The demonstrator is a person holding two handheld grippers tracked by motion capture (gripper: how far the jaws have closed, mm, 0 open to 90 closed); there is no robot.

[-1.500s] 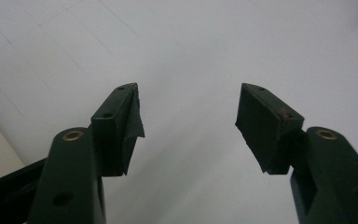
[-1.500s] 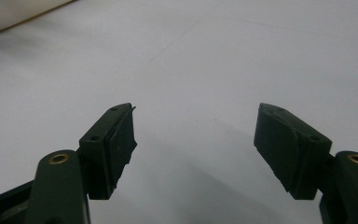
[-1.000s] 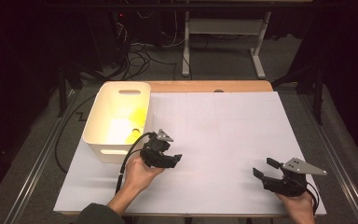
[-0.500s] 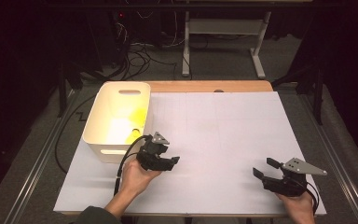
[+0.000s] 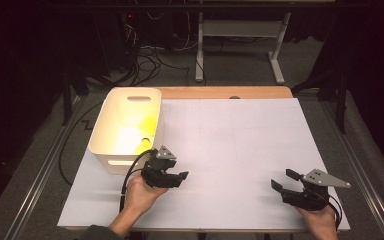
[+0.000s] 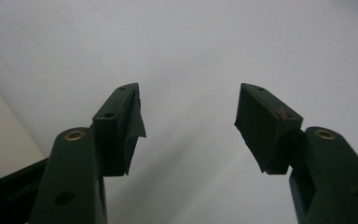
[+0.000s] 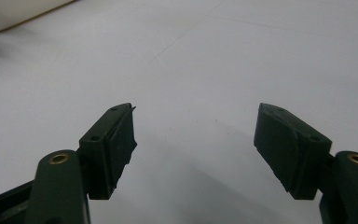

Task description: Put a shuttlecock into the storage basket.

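1. While our left hand-held gripper has slid slightly away from the white bin, its jaws stay spread, pinching nothing.
2. Right hand-held gripper unchanged: spread, empty, near the tabletop front edge.
3. Something yellow sits inside the bin; we judge the drop-off done.

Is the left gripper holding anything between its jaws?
No. In the left gripper view the left gripper has its black jaws standing wide apart, with just the bare white table sheet between them.
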